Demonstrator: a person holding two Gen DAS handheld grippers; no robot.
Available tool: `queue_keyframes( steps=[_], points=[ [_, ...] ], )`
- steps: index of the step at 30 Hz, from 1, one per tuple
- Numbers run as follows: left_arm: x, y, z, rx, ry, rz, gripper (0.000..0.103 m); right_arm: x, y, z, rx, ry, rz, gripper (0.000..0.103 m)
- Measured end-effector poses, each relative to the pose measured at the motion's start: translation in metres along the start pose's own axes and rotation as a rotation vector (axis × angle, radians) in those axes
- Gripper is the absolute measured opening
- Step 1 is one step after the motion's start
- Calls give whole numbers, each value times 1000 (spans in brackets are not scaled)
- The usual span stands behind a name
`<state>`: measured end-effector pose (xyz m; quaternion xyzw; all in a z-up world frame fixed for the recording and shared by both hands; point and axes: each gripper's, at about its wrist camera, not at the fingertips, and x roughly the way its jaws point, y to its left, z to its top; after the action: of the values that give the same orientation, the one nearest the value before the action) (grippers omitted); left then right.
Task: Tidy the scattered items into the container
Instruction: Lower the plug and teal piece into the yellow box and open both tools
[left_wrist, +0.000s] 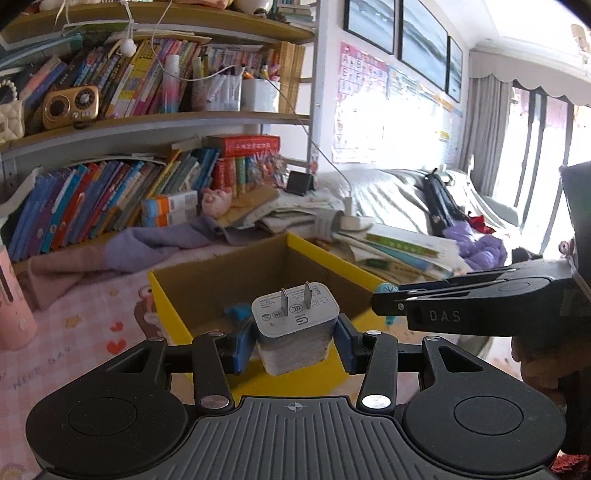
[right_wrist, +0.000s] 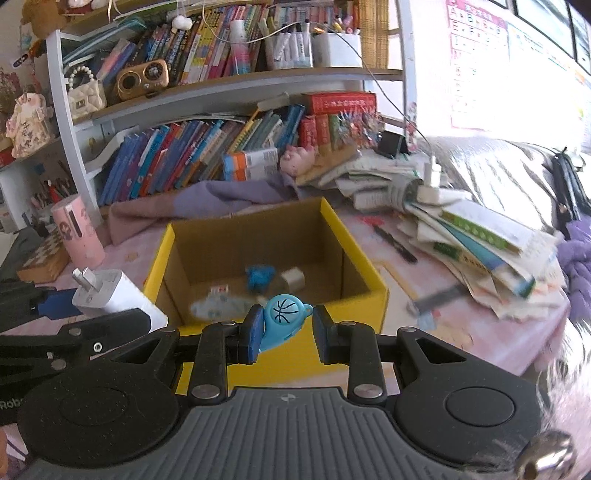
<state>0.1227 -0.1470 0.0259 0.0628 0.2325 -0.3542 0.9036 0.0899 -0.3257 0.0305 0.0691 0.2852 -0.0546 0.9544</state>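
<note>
Bookshelves crammed with colourful books fill the wall behind my desk (right_wrist: 461, 332), which is covered in a pink cartoon-print cloth. On it sits the open cardboard box with bright yellow outer walls (right_wrist: 373, 273), brown inside, and both of my tools are at its near edge.

My left tool (left_wrist: 295, 341) is closed on a white two-prong wall charger (left_wrist: 295, 321), its blue pads pressing the charger's two sides, prongs pointing up and away from me. I hold it over the near yellow wall of the box (left_wrist: 173, 321). In the right wrist view the same charger (right_wrist: 118, 295) shows just left of the box's near-left corner.

My right tool (right_wrist: 286, 332) holds a small blue teardrop-shaped plastic piece with a basketball drawing (right_wrist: 284, 319). Its left pad touches the piece; on the right side I cannot tell whether the pad makes contact. It is poised at the box's near rim.

Inside the box lie a crumpled blue item (right_wrist: 260, 277), a small pale cube-shaped plug (right_wrist: 293, 278) and a blurred white-and-red item (right_wrist: 218, 291). To the right of the box, a black pen (right_wrist: 395, 243) lies on the cloth beside a slumped pile of workbooks and papers (right_wrist: 480, 243).
</note>
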Motion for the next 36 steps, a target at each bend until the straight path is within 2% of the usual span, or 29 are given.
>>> queue_keyframes(
  steps=[8,13,25,29,36],
  points=[
    [49,4,18,-11,32,103,44,54,-19,38,-77,26,74,27],
    [80,4,26,-6,82,165,44,92,-27,57,-126,59,128,27],
    [136,6,21,-22,261,278,45,206,-14,83,-284,257,285,27],
    [142,6,17,-31,295,307,45,224,-5,82,-322,325,330,27],
    [150,6,13,-50,335,331,45,235,7,77,-376,366,372,27]
  ],
)
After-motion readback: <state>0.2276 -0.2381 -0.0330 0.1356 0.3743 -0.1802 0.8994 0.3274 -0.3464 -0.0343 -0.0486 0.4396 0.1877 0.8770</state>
